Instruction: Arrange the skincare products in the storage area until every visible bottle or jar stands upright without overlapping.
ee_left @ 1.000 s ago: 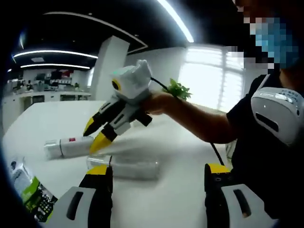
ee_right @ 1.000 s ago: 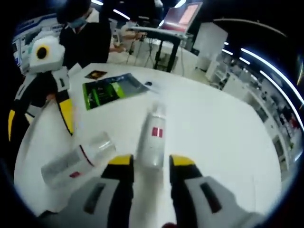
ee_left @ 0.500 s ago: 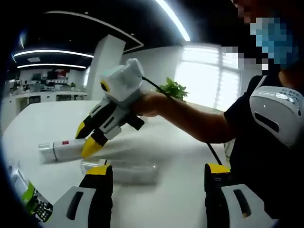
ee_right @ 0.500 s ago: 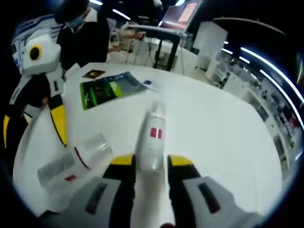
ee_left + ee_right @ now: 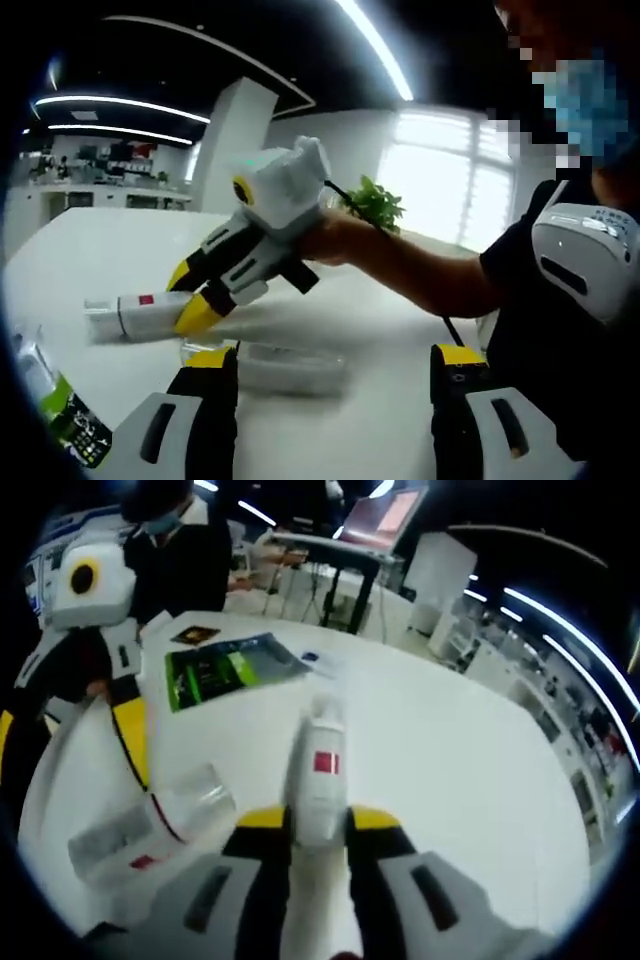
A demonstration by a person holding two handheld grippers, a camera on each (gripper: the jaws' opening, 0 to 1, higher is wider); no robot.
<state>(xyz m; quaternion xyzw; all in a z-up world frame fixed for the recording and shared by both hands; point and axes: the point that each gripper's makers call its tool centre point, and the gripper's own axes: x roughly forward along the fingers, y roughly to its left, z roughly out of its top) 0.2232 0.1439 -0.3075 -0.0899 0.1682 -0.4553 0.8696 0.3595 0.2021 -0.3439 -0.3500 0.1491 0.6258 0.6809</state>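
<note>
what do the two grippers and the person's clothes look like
Right gripper: white boxy body, black jaws with yellow tips, a black cable trailing back. Left gripper: grey-white jaws with black slots and yellow-capped black tips. The person wears a dark short sleeve and a blue mask.

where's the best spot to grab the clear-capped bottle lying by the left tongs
Grip the clear-capped bottle across its middle, on the labelled part of the body. It lies on its side on the white table, so the left tongs, open above it, would likely do best coming straight down with one jaw on each long side. The clear cap end looks slipperier, and a mid-body hold should make tipping it upright easier.
</note>
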